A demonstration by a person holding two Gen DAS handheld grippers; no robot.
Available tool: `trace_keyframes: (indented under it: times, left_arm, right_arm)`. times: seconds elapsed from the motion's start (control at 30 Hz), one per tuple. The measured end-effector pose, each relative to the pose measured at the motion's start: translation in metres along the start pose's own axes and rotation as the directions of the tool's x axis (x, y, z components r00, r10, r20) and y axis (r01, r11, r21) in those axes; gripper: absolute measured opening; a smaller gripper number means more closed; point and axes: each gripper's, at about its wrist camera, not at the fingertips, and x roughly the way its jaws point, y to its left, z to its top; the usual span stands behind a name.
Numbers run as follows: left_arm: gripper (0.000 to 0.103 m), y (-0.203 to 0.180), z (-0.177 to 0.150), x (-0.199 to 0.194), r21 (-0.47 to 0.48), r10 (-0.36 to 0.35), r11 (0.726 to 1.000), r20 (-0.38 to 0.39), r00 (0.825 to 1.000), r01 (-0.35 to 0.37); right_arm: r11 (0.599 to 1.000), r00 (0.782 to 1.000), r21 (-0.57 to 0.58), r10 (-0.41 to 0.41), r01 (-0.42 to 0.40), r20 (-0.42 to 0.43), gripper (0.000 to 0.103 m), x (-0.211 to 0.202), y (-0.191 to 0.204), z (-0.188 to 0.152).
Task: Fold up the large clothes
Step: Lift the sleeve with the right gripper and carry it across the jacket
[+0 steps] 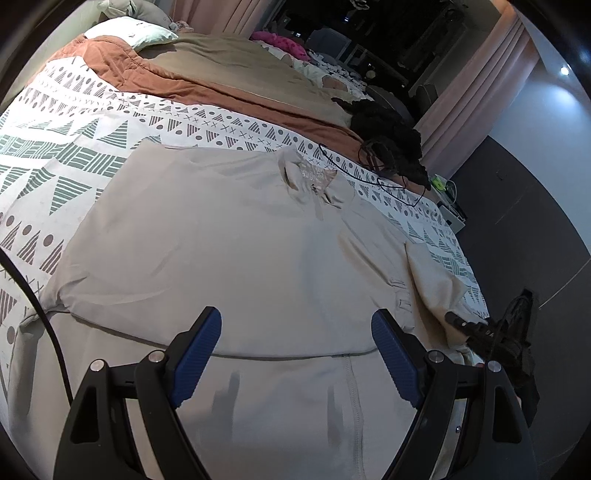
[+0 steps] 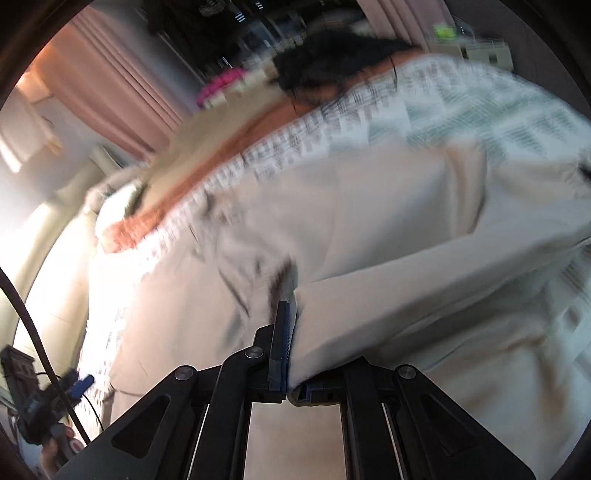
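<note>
A large beige zip-up garment (image 1: 229, 251) lies spread on the patterned bedspread (image 1: 74, 155), collar at the far side. My left gripper (image 1: 295, 332) is open and empty, hovering over the garment's lower part, blue pads (image 1: 199, 350) wide apart. In the blurred right wrist view the right gripper (image 2: 290, 325) is shut on a fold of the beige garment (image 2: 388, 229), the cloth draping over the right finger. The right gripper also shows in the left wrist view (image 1: 476, 328) at the bed's right edge, by the sleeve (image 1: 436, 280).
An orange blanket (image 1: 155, 77), a tan cover (image 1: 229, 59) and a white pillow (image 1: 136, 33) lie further up the bed. A black garment (image 1: 388, 136) with a thin black cord (image 1: 354, 170) sits at the right edge. Pink curtains (image 1: 476, 92) and dark floor lie beyond.
</note>
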Motion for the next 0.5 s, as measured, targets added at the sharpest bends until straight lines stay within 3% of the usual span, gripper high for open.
trace_keyframes:
  times: [0.1, 0.13, 0.2, 0.23, 0.43, 0.5]
  left_arm:
    - [0.085, 0.003, 0.001, -0.001, -0.011, -0.006, 1.0, 0.001, 1.0, 0.006]
    - [0.085, 0.003, 0.001, -0.001, -0.016, -0.007, 1.0, 0.0, 1.0, 0.007]
    - [0.085, 0.004, 0.002, -0.001, -0.02, -0.008, 1.0, 0.001, 1.0, 0.008]
    - [0.085, 0.004, 0.001, -0.001, -0.021, -0.007, 1.0, 0.001, 1.0, 0.007]
    - [0.085, 0.0, -0.001, 0.003, -0.005, 0.007, 1.0, -0.006, 1.0, -0.007]
    - [0.085, 0.0, -0.001, 0.004, 0.002, 0.014, 1.0, -0.009, 1.0, -0.014]
  right_arm:
    - [0.998, 0.998, 0.048, -0.025, 0.028, -0.053, 0.004, 0.016, -0.006, -0.001]
    - [0.998, 0.998, 0.056, -0.02, 0.023, -0.055, 0.009, 0.016, -0.008, -0.001]
    - [0.997, 0.997, 0.081, 0.025, -0.02, -0.069, 0.052, 0.014, -0.016, 0.0]
    - [0.995, 0.996, 0.092, 0.044, -0.037, -0.078, 0.103, 0.013, -0.02, 0.002]
    - [0.995, 0.997, 0.083, 0.066, -0.062, -0.047, 0.103, -0.016, -0.038, 0.012]
    - [0.997, 0.999, 0.071, 0.036, -0.033, -0.04, 0.103, -0.027, -0.041, 0.003]
